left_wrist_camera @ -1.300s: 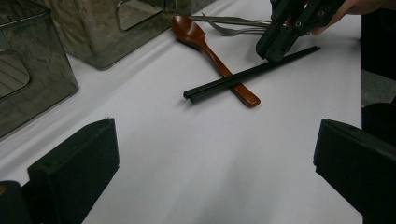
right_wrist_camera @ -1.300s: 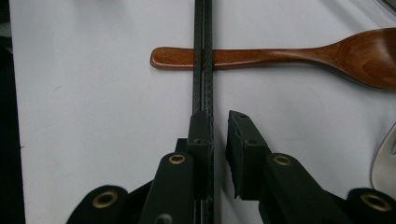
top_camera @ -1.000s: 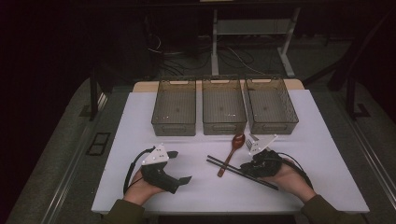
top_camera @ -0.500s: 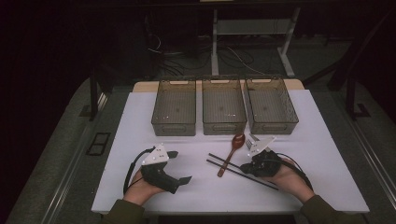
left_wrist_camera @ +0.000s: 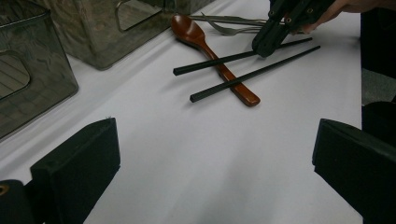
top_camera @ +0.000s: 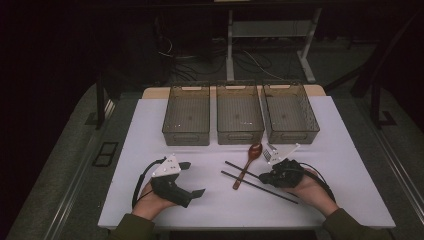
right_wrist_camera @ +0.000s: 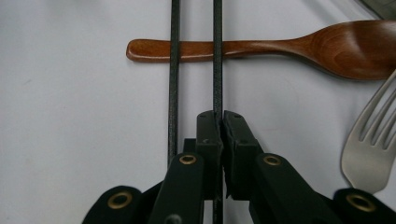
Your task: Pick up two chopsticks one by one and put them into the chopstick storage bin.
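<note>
The right gripper (right_wrist_camera: 218, 123) has its jaws pinched on one chopstick (right_wrist_camera: 217, 56), which lies across the wooden spoon (right_wrist_camera: 261, 46) near the desk's front edge. The left gripper (left_wrist_camera: 215, 154) rests with jaws spread. This looks like the grasp step; next, a straight lift clear of the second chopstick (right_wrist_camera: 174, 70).

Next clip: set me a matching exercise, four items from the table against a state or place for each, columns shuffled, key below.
1. right gripper
2. left gripper
3. wooden spoon
4. fork

a. jaws wide apart over bare tabletop
b. lies under both black chopsticks
c. shut on one chopstick
d. metal, beside the spoon's bowl

Pairs: 1-c, 2-a, 3-b, 4-d
</note>
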`<state>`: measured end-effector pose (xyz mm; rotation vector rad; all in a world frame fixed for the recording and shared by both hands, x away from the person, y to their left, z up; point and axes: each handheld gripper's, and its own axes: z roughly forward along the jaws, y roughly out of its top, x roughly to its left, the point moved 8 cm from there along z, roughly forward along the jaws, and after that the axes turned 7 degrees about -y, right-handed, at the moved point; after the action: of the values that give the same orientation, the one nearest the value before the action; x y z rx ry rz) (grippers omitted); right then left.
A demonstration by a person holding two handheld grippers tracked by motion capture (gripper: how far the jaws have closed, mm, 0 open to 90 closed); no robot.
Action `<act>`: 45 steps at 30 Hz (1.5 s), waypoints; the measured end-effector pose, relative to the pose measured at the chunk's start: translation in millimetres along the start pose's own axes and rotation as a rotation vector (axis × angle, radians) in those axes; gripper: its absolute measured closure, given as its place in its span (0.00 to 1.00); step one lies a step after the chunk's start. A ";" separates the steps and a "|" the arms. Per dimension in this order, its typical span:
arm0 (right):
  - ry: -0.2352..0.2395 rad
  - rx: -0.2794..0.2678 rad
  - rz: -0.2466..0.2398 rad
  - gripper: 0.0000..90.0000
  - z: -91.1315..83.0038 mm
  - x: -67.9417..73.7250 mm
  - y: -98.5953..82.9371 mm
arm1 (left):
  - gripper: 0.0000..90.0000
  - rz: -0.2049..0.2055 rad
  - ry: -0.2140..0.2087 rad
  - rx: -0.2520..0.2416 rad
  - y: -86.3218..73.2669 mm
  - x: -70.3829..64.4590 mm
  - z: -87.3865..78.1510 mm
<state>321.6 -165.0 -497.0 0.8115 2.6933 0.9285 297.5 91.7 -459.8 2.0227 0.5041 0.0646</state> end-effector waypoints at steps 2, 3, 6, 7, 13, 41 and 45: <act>0.001 -0.003 0.003 0.95 -0.9 -0.5 0.2 | 0.00 -0.001 0.000 0.000 0.0 0.0 0.0; 0.001 -0.007 0.006 0.95 -1.8 -1.2 0.5 | 0.00 -0.001 0.001 0.000 -0.1 0.1 0.1; 0.005 -0.018 0.017 0.95 -4.6 -2.5 1.4 | 0.00 0.002 0.005 0.011 -1.0 0.6 0.0; 0.006 -0.026 0.019 0.95 -6.0 -3.5 1.8 | 0.00 0.003 0.005 0.012 -1.1 0.6 0.2; 0.012 -0.043 0.032 0.95 -10.1 -5.5 3.1 | 0.00 0.001 0.008 0.006 -1.3 1.2 0.6; 0.044 -0.118 0.096 0.95 -21.0 -18.8 34.3 | 0.00 0.015 0.023 -0.008 -4.6 10.4 -1.5; 0.044 -0.127 0.103 0.95 -21.5 -19.8 42.0 | 0.00 0.016 0.019 -0.007 -5.0 9.7 -0.6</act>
<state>349.4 -159.4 -454.4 0.9194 2.6177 1.1405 304.6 97.9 -465.4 2.0214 0.4996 0.0952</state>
